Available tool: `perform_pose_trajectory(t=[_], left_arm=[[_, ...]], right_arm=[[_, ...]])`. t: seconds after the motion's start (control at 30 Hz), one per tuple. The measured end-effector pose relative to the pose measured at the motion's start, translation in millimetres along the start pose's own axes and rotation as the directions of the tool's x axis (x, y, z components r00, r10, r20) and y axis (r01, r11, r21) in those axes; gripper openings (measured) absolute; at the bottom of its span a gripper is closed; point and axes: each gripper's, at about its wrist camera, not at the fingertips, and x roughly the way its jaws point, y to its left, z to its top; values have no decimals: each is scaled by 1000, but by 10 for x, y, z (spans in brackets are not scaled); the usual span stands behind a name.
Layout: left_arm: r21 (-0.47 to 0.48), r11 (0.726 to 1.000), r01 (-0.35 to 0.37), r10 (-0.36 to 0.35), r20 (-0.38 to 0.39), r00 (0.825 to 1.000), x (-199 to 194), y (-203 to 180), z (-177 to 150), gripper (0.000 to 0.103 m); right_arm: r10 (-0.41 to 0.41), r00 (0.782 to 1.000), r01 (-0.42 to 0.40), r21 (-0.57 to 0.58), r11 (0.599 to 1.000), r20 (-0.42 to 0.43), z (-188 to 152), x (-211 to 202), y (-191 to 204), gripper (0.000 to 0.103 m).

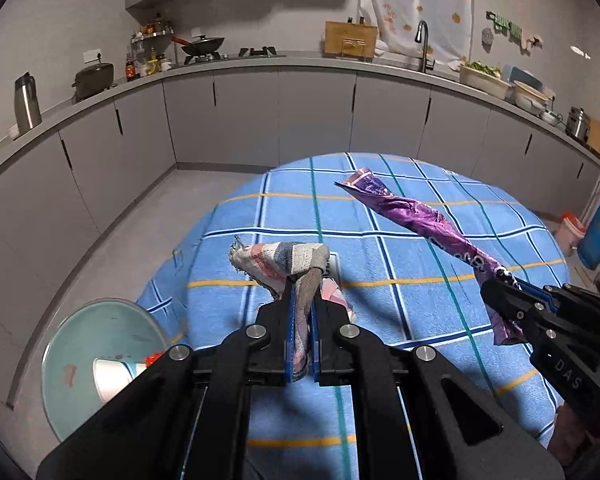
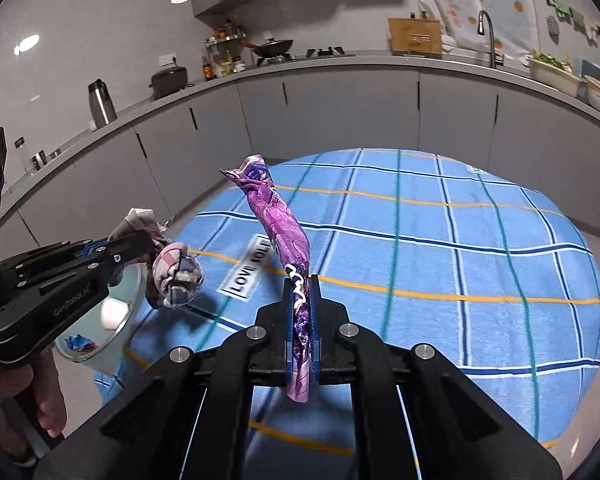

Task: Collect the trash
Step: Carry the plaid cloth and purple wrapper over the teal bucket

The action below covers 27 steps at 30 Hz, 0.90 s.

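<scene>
Left gripper (image 1: 303,280) is closed on a crumpled striped cloth scrap (image 1: 284,260), held above the blue checked worktop (image 1: 420,248) at centre frame. Right gripper (image 2: 301,280) is clamped on a twisted purple wrapper (image 2: 278,216) that sticks up and away over the worktop. A pale green bin (image 1: 80,344) sits lower left in the left wrist view, with a white cup (image 1: 112,376) inside.

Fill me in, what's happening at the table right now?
A person is clearing trash with a gripper in each hand. The left gripper is shut on a crumpled cloth scrap, and the right gripper is shut on a twisted purple wrapper. Both items are held up above the blue checked tablecloth. A pale green bin with trash already inside sits beside the table, lower left.
</scene>
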Motion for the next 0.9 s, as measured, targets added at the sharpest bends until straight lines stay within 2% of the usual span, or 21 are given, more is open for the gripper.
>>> perform_pose_trajectory(t=[0.43,0.7,0.9], left_arm=[[-69,992,-104,106,37,994,-369,612,-60,6],[-137,971,-199,204,30,978,-576,1150,-173,6],[-173,955,-241,248,20,968,-676,1401,-260,6]], right_arm=[[89,996,-88,-77,993,0,98,72,547,7],[155,988,-156,-137,978,-17,137,166,964,7],[198,980,-201,-180,963,-33,170,225,1274,7]])
